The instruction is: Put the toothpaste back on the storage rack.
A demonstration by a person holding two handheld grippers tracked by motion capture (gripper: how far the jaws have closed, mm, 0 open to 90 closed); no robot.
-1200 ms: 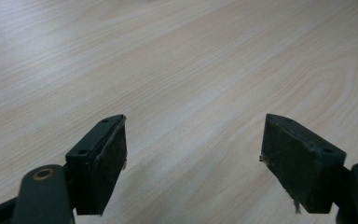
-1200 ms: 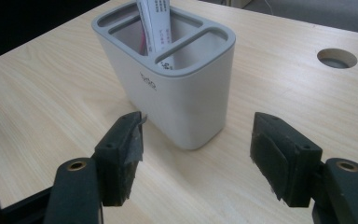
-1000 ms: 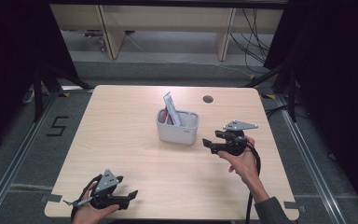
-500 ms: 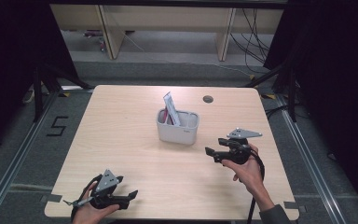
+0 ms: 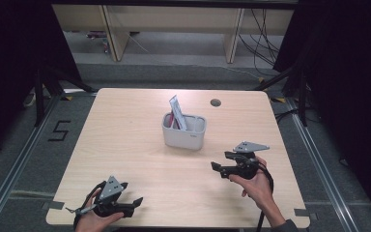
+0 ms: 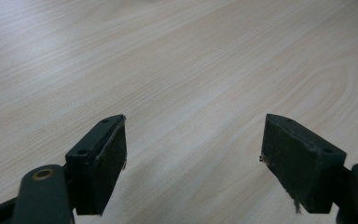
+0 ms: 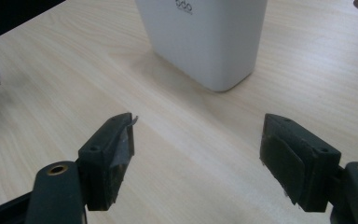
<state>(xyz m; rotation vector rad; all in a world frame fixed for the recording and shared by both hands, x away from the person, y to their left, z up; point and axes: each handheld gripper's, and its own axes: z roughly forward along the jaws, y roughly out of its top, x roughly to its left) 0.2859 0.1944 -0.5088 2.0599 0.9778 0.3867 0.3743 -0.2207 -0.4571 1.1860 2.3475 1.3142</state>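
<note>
Two hand-held grippers work over one wooden worktop (image 5: 125,140). The left hand-held gripper (image 5: 134,203) sits at the near left edge, jaws apart with nothing but bare wood grain between them in the left gripper view. The right hand-held gripper (image 5: 217,169) is held over the near right part of the worktop, near the white container (image 5: 183,133) but apart from it, pointing toward the left. Its jaws have just been opening and stand wide apart with nothing between them; in the right gripper view the container's lower wall rises just beyond them.

The container stands upright near the worktop centre, well clear of all four edges, with open wood on every side. A red-and-white packet (image 5: 178,112) leans inside it and projects above the rim. A round cable hole (image 5: 216,102) lies near the far edge.

The packet's lower part is hidden by the container wall, and its print is too small to read. The right gripper view cuts off the container's top.
</note>
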